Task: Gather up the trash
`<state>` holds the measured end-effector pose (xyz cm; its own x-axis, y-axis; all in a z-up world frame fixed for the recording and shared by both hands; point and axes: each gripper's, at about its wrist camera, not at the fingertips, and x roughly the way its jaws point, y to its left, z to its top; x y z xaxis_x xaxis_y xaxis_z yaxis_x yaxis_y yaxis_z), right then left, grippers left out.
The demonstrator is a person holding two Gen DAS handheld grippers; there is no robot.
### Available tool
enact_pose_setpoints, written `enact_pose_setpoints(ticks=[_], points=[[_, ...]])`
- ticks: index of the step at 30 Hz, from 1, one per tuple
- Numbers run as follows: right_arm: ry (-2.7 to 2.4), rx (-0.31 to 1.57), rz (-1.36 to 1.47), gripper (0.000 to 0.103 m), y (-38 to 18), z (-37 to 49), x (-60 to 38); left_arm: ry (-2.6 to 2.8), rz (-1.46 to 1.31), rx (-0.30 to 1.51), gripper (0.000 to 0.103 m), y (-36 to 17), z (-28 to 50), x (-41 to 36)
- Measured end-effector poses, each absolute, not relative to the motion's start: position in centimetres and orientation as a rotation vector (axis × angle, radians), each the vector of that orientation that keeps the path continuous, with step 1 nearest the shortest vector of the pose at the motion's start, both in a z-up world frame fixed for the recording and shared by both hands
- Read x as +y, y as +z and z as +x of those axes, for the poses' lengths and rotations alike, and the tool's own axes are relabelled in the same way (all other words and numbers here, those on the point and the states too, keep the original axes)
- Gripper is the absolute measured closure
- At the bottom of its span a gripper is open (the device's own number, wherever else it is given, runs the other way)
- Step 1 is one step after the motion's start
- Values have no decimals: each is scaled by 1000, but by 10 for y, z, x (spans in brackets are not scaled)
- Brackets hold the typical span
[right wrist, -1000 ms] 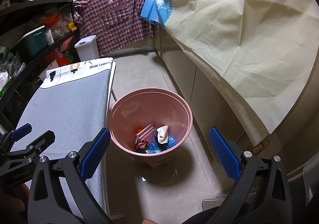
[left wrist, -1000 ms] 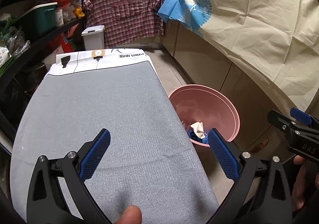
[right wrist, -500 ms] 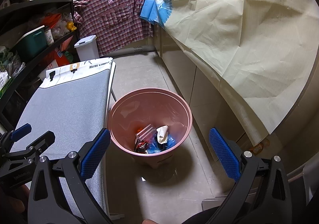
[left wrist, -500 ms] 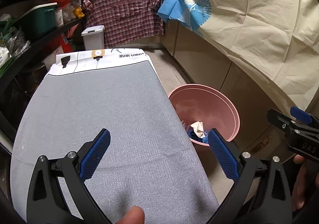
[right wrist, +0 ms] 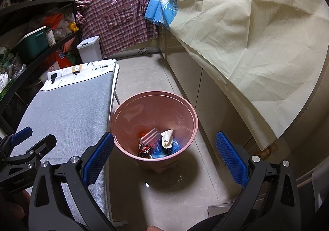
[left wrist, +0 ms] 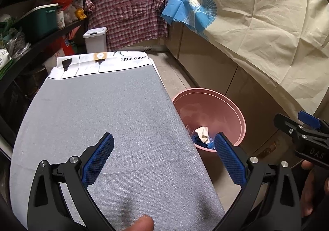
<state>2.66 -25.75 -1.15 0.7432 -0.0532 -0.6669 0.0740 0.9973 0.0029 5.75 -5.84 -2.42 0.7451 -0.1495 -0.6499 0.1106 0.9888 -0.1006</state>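
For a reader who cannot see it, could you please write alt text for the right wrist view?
The open right gripper hangs over a pink bin on a tiled floor; inside lie crumpled paper, a clear packet and blue plastic. A grey table stands beside the bin.

**Pink bin, grey tabletop, checked shirt**

The bin is plain salmon pink; in it lie a crumpled off-white paper, blue plastic, a clear striped packet and a red-and-black wrapper. The tabletop has a speckled grey cover, with a white end band printed in black letters. Both grippers are black with blue textured pads on the fingers. A red, white and dark checked shirt hangs beside a bright blue cloth with a white fan pattern. A creased cream sheet covers the beige cabinets. The small lidded bin is white; the shelf box is dark green.
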Motion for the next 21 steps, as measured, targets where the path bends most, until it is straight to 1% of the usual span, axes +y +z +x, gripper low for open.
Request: enact_pose_setpoints(ticks=[21], points=[[-71,729,30,5,-11,26,-257,-138,-67,718,8,-29,59,-55]])
